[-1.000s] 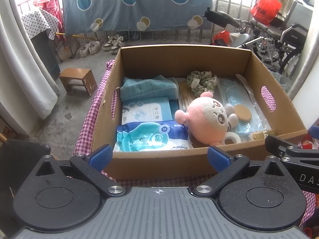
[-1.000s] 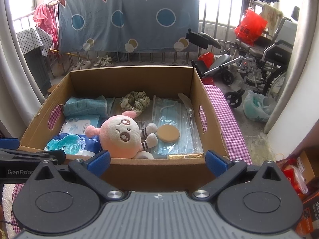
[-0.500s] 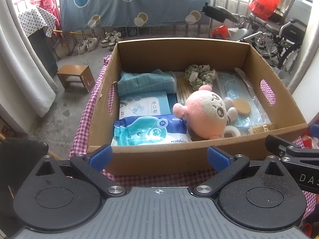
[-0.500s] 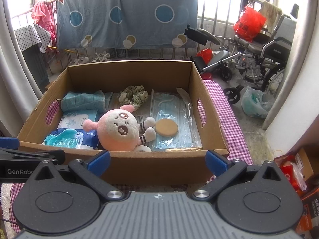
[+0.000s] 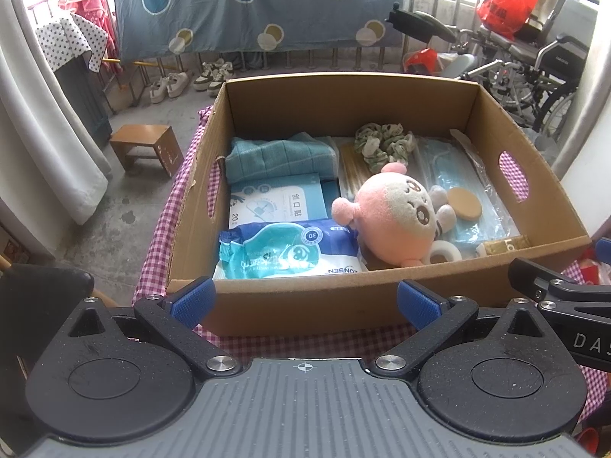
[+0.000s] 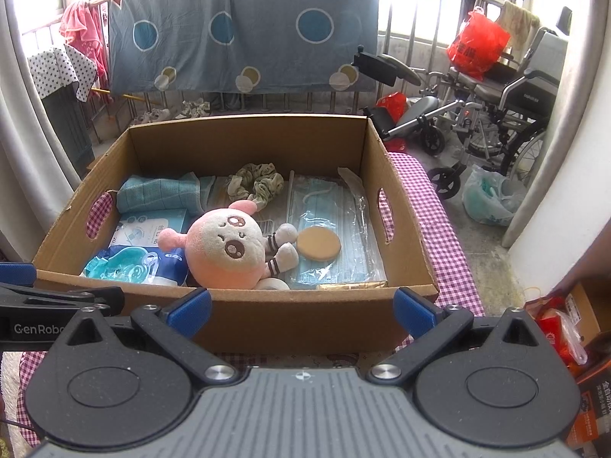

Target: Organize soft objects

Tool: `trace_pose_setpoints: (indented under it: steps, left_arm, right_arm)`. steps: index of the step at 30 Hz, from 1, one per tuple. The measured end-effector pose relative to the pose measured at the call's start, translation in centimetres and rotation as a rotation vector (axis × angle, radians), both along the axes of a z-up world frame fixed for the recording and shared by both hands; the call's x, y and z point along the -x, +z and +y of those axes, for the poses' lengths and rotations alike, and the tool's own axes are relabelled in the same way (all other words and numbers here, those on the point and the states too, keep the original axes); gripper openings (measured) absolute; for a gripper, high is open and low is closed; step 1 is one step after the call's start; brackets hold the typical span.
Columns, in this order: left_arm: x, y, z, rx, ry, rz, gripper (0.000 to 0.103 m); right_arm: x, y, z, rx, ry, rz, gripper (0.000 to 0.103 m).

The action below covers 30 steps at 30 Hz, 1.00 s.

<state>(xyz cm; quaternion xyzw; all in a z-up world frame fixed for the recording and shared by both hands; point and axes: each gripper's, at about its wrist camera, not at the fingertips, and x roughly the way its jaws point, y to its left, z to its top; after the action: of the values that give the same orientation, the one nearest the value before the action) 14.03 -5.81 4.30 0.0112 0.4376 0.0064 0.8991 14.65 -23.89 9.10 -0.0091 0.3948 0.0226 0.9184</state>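
While both our grippers, left (image 5: 303, 299) and right (image 6: 301, 311), hover before the box (image 6: 267, 316) with jaws spread and bare, the plush doll (image 6: 225, 250), towel (image 5: 278, 156) and scrunchie (image 5: 383, 141) lie inside; seemingly packed, or awaiting sorting.

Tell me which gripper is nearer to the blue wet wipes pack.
Left. The left gripper faces the wet wipes pack straight on, just outside the cardboard box; the right gripper is off to the pack's right.
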Motion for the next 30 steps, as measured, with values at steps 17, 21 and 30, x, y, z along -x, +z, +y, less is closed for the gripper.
trace_pose_setpoints:
  steps: [17,21,30]
  left_arm:
    - [0.09,-0.01,-0.02,-0.002,0.001,-0.001,0.102]
    - [0.23,0.1,-0.13,-0.006,0.001,-0.006,0.102]
    - [0.25,0.2,-0.2,-0.005,-0.001,-0.005,0.102]
  right_arm:
    - [0.1,-0.01,-0.07,0.001,-0.001,-0.002,0.103]
    - [0.11,-0.01,-0.07,0.0,-0.001,-0.002,0.103]
    - [0.12,-0.04,-0.06,0.0,-0.001,-0.002,0.103]
